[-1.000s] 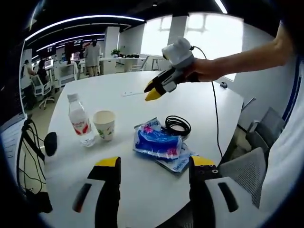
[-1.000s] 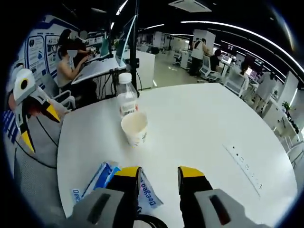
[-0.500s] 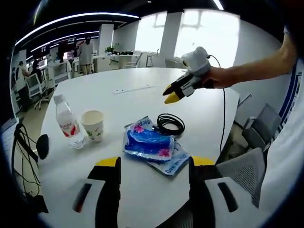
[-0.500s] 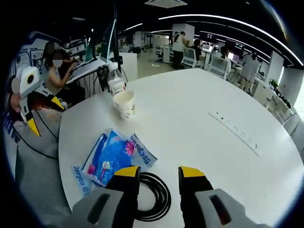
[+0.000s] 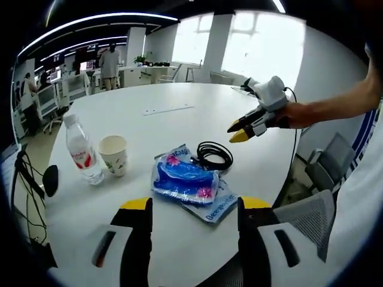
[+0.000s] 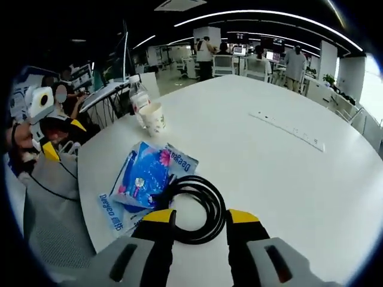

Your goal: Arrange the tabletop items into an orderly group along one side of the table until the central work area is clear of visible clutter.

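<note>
While the left gripper (image 5: 188, 206) hangs back at the table (image 5: 119, 113) edge with its jaws wide apart and nothing between them, the right gripper (image 6: 198, 216) has swung over the last second from facing the cup to sitting just short of the black cable coil (image 6: 192, 206), jaws apart and empty, the coil's near loop lying right between the tips. In the left gripper view that gripper (image 5: 245, 128) has dropped from high over the table to just beside the coil (image 5: 214, 155). Taking the coil as the landmark: the blue packet (image 6: 143, 179) touches it on the side toward the left gripper, resting on flat printed sachets; the paper cup (image 6: 153, 118) and water bottle (image 6: 139, 98) stand together well beyond the packet; a white power strip (image 6: 287, 127) lies apart across the table. Nothing looks gathered yet; the approach suggests the cable is the first pick.
</note>
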